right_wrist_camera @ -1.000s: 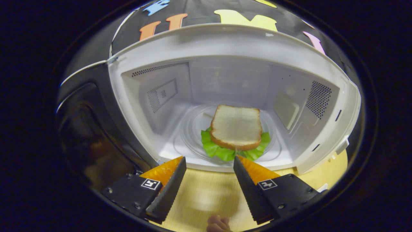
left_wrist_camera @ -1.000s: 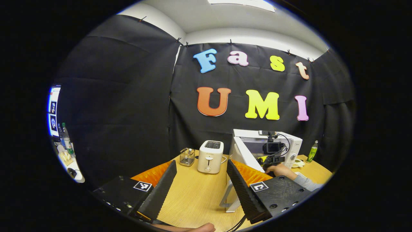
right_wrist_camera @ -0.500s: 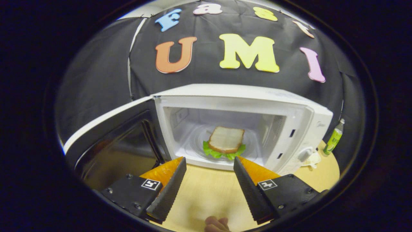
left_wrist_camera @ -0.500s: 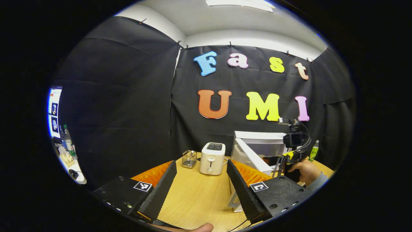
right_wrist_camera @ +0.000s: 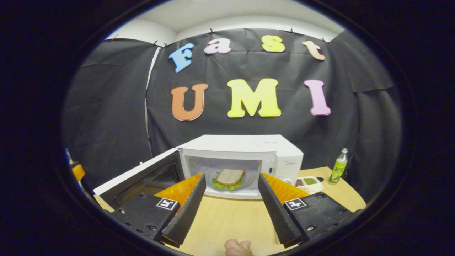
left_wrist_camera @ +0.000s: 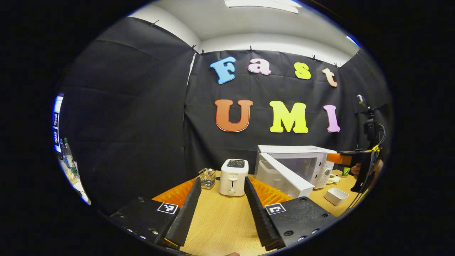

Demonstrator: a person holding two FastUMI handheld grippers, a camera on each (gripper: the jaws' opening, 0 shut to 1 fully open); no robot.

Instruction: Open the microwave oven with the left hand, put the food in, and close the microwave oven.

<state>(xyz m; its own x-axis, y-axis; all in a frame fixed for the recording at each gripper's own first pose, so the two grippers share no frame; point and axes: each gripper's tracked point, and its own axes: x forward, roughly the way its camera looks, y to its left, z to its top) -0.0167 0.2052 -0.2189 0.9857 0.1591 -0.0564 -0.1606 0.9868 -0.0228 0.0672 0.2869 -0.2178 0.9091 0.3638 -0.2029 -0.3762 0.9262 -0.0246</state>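
Sandwich (right_wrist_camera: 229, 176): bread on lettuce, lying on the glass plate inside the microwave (right_wrist_camera: 245, 149), near the middle.
Door (right_wrist_camera: 138, 177): swung wide on its left hinge; in the left gripper view it juts toward the table's front (left_wrist_camera: 284, 174).
Right gripper (right_wrist_camera: 231, 199): jaws spread wide, nothing between them, well back from the cavity and level with it.
Left gripper (left_wrist_camera: 222, 202): jaws also wide apart and empty, over the table (left_wrist_camera: 220, 220), aimed at the toaster (left_wrist_camera: 233, 172) with the door off to its right.
Step in hand: food looks placed; closing the door is what remains.
Risk, door: a push near the hinge, or a light one, would likely leave the latch uncaught; a hard shove could slide the microwave back.
Risk, path: swinging right toward the door, the left gripper could clip the toaster or the wire basket (left_wrist_camera: 207, 177) beside it.
Risk, right side: the small white dish (left_wrist_camera: 336, 195) sits near the oven's front corner and could be knocked.
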